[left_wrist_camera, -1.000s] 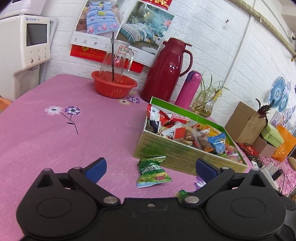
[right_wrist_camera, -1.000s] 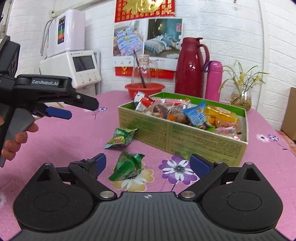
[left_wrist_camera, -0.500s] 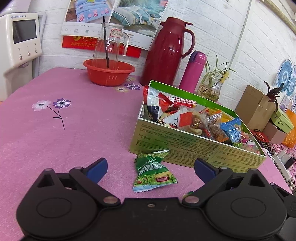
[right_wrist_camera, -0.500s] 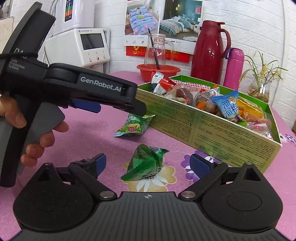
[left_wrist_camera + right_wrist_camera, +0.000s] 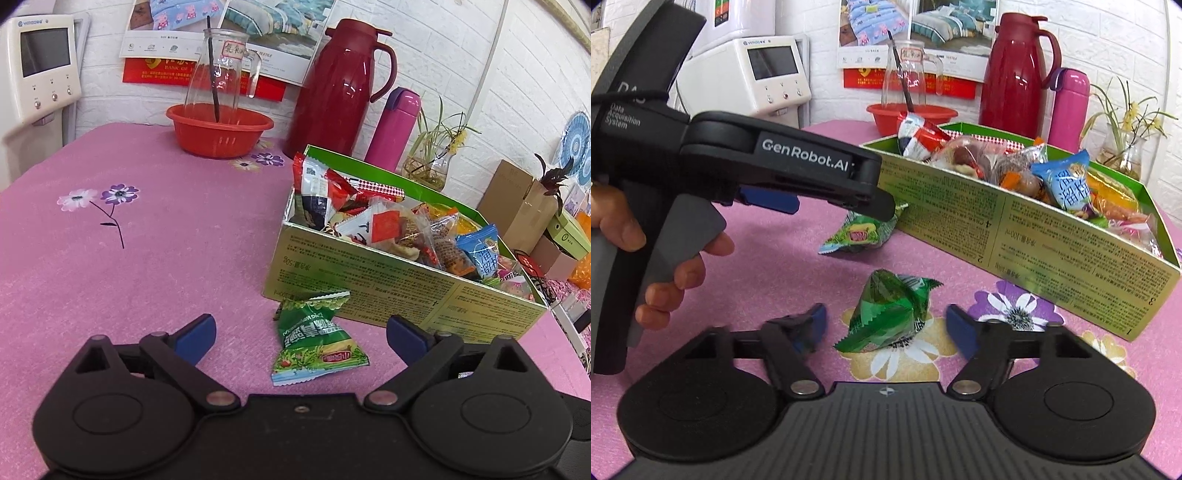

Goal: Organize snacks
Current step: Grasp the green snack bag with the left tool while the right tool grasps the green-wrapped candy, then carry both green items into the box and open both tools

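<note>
A flat green snack packet lies on the pink tablecloth just in front of the green cardboard box full of snacks. My left gripper is open, its blue fingertips on either side of that packet. A second, crumpled green packet lies between the open blue fingertips of my right gripper. In the right wrist view the left gripper's body, held by a hand, hovers over the flat packet beside the box.
At the back stand a red bowl with a glass jug, a dark red thermos jug, a pink flask and a plant vase. A white appliance is at the far left. Cardboard boxes lie right.
Both grippers have moved forward and down toward their green packets. The right gripper's fingers have drawn somewhat closer around the crumpled packet. The left gripper now hangs over the flat packet.
</note>
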Action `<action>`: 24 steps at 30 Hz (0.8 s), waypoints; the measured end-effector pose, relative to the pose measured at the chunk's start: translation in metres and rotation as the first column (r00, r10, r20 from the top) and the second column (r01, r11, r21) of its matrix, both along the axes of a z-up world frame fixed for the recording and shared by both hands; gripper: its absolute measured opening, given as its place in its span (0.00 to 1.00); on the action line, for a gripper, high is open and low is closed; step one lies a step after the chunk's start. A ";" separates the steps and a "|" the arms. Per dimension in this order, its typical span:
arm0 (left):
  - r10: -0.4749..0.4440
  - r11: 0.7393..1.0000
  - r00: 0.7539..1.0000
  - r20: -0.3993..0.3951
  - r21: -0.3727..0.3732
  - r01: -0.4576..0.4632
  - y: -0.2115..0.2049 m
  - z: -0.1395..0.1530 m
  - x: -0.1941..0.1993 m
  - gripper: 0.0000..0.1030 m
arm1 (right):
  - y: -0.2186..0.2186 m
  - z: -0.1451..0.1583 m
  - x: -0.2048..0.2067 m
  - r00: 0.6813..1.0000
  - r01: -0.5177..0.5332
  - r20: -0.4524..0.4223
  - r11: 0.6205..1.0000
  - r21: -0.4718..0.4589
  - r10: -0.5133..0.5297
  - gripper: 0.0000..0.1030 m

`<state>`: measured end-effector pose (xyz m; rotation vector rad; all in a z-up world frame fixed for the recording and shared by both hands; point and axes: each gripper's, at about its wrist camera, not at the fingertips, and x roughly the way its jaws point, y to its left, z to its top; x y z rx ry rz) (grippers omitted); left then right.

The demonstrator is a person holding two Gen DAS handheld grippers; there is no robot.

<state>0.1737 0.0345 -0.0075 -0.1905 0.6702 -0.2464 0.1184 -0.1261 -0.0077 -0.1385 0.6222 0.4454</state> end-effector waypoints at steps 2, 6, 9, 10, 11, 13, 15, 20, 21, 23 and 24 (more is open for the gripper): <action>-0.004 1.000 1.000 -0.002 -0.003 0.004 -0.001 0.000 0.004 1.00 | -0.001 0.000 0.000 1.000 -0.003 -0.003 1.000 0.012 0.003 0.90; -0.013 1.000 1.000 -0.020 0.000 0.013 -0.004 -0.004 0.015 0.80 | -0.001 -0.001 -0.002 1.000 -0.014 0.008 1.000 0.016 0.014 0.69; -0.022 1.000 0.998 -0.055 -0.010 0.021 -0.004 -0.009 0.022 0.61 | -0.003 0.000 -0.005 1.000 -0.017 0.019 0.999 0.027 0.017 0.57; -0.023 1.000 0.998 -0.051 -0.005 0.023 -0.005 -0.011 0.023 0.58 | -0.004 0.001 -0.007 1.000 -0.016 0.028 0.999 0.030 0.015 0.51; -0.021 1.000 0.999 -0.041 0.014 0.021 -0.006 -0.011 0.023 0.50 | -0.005 0.002 -0.009 0.999 -0.012 0.036 0.999 0.033 0.011 0.50; -0.023 0.999 0.999 -0.029 0.045 0.024 -0.009 -0.012 0.023 0.44 | -0.006 0.005 -0.012 0.999 -0.011 0.053 0.999 0.039 0.009 0.47; -0.046 0.998 0.998 -0.032 0.048 0.047 -0.011 -0.012 0.023 0.40 | -0.010 0.008 -0.015 0.998 -0.008 0.069 0.999 0.049 0.005 0.47; -0.059 0.996 0.998 -0.029 0.072 0.061 -0.013 -0.010 0.014 0.31 | -0.020 0.019 -0.021 0.993 -0.002 0.115 0.997 0.073 -0.007 0.47; -0.061 0.996 0.998 -0.031 0.058 0.063 -0.012 -0.008 0.011 0.30 | -0.023 0.022 -0.023 0.992 -0.001 0.128 0.997 0.076 -0.009 0.47; -0.077 0.996 0.997 -0.016 0.046 0.078 -0.012 0.000 0.003 0.29 | -0.029 0.029 -0.025 0.987 0.007 0.160 0.997 0.078 -0.019 0.47; -0.092 0.995 0.996 0.000 0.042 0.092 -0.014 0.007 -0.001 0.29 | -0.033 0.033 -0.024 0.984 0.015 0.178 0.997 0.077 -0.029 0.47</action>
